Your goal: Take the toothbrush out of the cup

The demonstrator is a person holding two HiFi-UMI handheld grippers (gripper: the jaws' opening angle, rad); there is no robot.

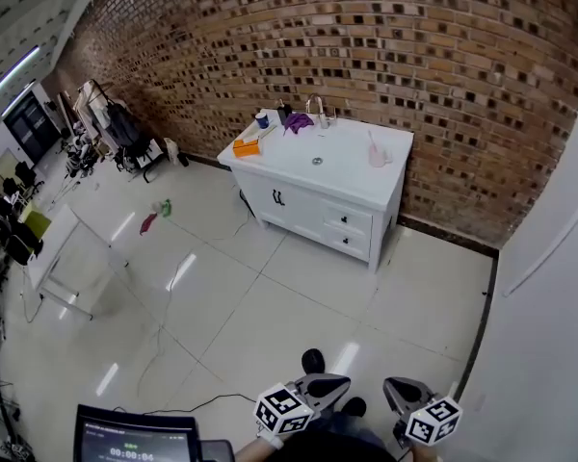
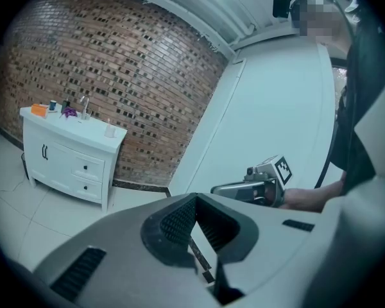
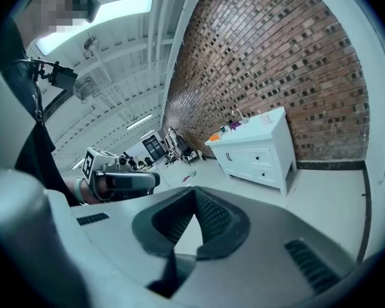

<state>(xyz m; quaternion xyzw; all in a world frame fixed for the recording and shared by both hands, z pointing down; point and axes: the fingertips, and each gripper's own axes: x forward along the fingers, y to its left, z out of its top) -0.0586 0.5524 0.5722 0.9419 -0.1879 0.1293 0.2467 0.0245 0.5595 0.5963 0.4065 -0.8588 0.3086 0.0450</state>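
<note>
Held low at frame bottom: left gripper (image 1: 339, 383) and right gripper (image 1: 397, 387), jaws pressed tip to tip on nothing. Well apart, upper centre: cup (image 1: 378, 158) with toothbrush (image 1: 372, 141) on vanity (image 1: 347, 169). Best to walk close, open one gripper, pinch the handle, lift straight up.

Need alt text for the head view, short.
A white vanity stands far across a tiled floor against a brick wall, a pink cup on its top. At the bottom edge, the left tongs and right tongs are held low, shut and empty.
</note>
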